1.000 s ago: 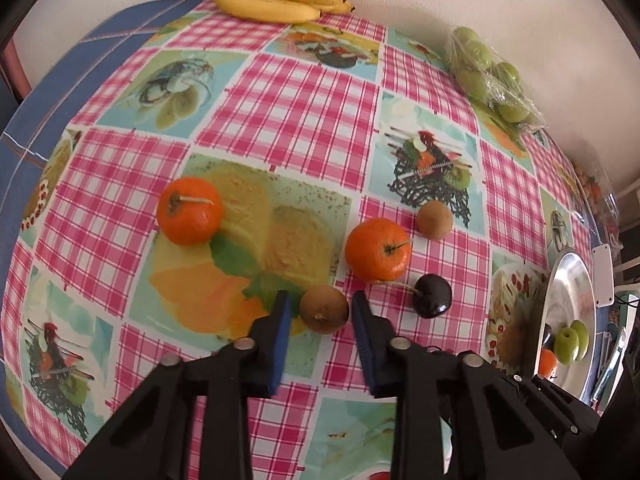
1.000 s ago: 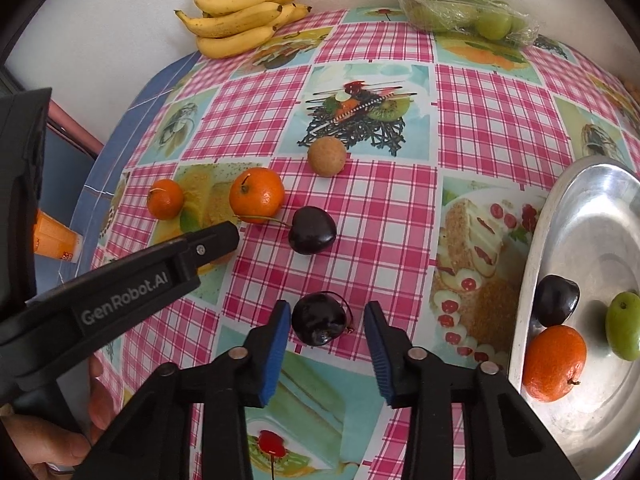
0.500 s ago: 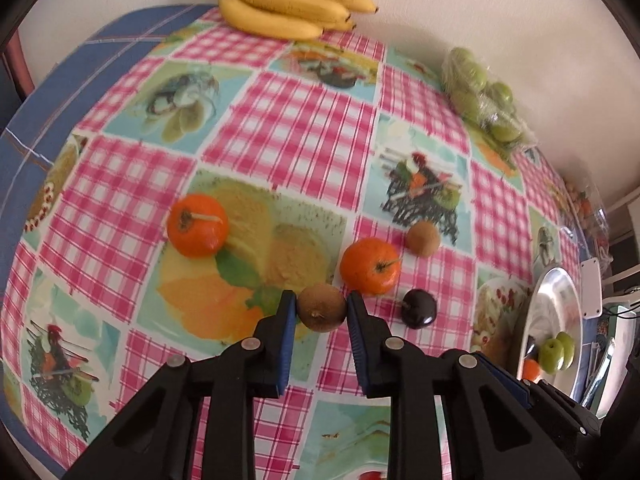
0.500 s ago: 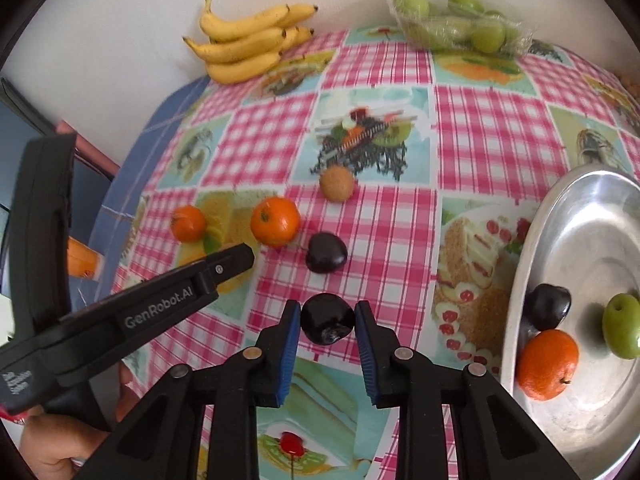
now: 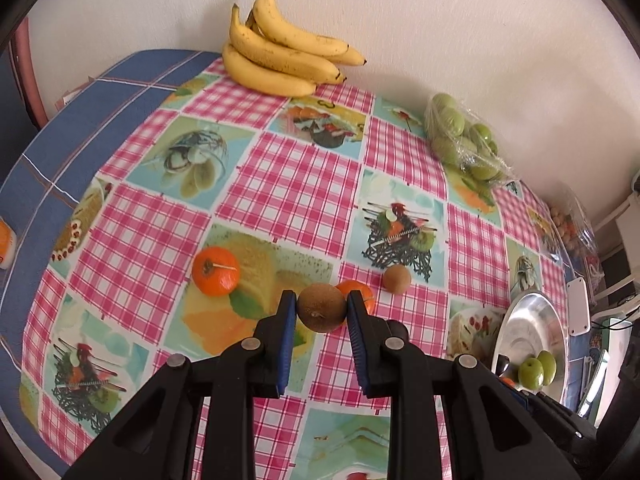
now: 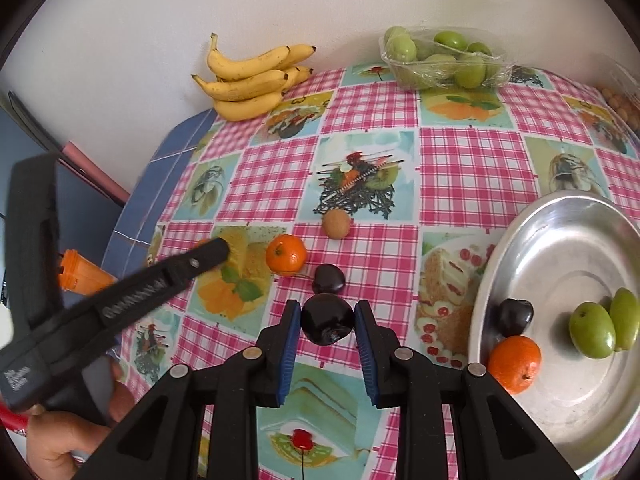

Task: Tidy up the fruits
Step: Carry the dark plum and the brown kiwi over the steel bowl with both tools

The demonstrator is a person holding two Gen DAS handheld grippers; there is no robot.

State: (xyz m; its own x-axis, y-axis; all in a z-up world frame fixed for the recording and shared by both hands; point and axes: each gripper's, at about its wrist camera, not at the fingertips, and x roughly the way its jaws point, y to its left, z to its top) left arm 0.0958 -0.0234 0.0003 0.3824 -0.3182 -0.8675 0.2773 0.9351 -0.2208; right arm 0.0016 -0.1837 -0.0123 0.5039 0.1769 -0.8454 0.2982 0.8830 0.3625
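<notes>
Checked tablecloth (image 6: 460,168) against white wall (image 6: 320,0).
Left gripper (image 5: 322,308) clamps kiwi (image 5: 322,309); right gripper (image 6: 327,320) clamps dark plum (image 6: 327,319).

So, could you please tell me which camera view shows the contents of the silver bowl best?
The right wrist view: the silver bowl lies close and open, showing a dark plum, an orange and two green fruits. The left wrist view catches it edge-on at the far right, with only the green fruits clear.
</notes>
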